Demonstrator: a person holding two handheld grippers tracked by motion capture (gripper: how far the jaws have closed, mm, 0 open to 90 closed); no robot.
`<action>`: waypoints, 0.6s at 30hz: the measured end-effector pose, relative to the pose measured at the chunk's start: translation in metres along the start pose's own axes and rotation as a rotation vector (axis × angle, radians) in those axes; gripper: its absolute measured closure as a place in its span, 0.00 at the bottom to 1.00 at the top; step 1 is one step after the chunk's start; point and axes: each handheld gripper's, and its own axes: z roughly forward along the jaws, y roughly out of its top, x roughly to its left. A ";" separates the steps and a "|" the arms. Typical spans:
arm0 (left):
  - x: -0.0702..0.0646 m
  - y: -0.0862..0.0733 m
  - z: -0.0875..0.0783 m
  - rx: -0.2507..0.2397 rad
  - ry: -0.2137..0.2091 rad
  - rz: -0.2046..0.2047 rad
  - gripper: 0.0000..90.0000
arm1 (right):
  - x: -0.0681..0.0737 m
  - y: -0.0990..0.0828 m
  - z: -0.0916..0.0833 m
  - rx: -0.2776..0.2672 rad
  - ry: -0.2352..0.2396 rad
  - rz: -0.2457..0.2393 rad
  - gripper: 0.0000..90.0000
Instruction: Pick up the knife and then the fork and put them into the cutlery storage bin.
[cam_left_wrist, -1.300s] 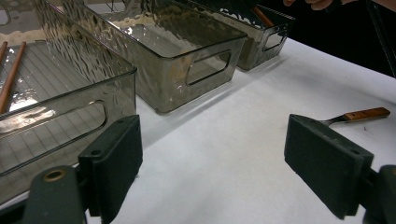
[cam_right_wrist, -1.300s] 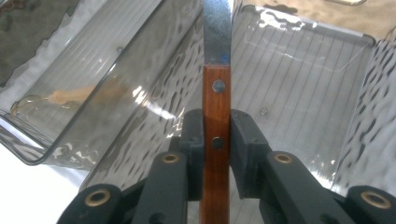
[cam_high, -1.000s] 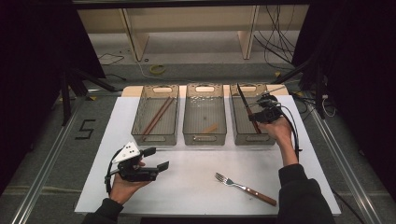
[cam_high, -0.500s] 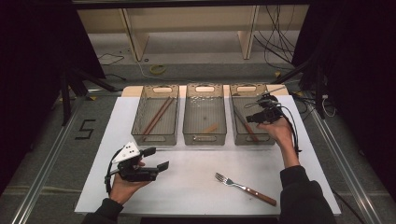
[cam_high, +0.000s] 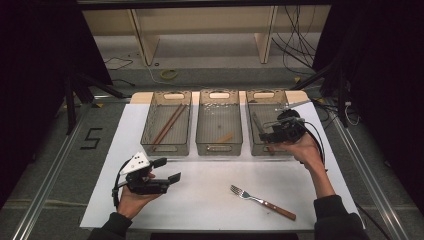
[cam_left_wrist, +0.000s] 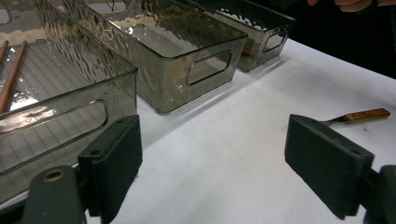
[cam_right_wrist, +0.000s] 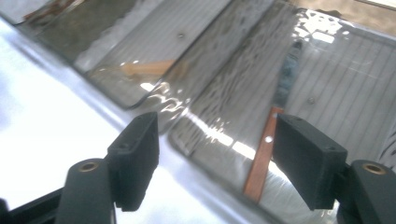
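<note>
Released since the earlier frame, a knife (cam_high: 261, 131) lies in the right bin (cam_high: 295, 150); the right gripper (cam_high: 265, 135) has just been opening, empty. Left gripper (cam_left_wrist: 212, 163) gapes wide (idle). Right gripper view: probably stiff, slippery blade; grasp its wooden handle (cam_right_wrist: 260, 163).

I see a white mat (cam_high: 210, 185) across the middle of the high view. At its far edge, left of centre, stands a smoky clear bin (cam_high: 150, 131) with two brown chopsticks (cam_high: 167, 123) lying lengthwise and slightly slanted. Just beside it, at centre, a second smoky bin (cam_high: 218, 148) holds a short wooden piece (cam_high: 225, 138) near its front wall. A wooden-handled fork (cam_high: 262, 202) lies on the mat at lower right of centre, tines toward the left. On the grey floor at left I read a black "5" (cam_high: 92, 138). Near the top, a yellow ring (cam_high: 168, 74) lies on the floor, and black cables (cam_high: 295, 45) hang at upper right.
</note>
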 end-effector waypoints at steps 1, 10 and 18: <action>0.000 0.000 0.000 0.000 0.000 0.000 0.21 | 0.000 0.000 0.000 0.000 0.000 0.000 0.36; 0.000 0.000 0.000 -0.002 0.000 -0.001 0.21 | 0.019 -0.017 -0.015 -0.003 0.033 -0.056 0.30; 0.000 0.000 0.000 0.001 0.000 -0.001 0.21 | 0.037 -0.038 -0.022 0.028 0.084 -0.109 0.30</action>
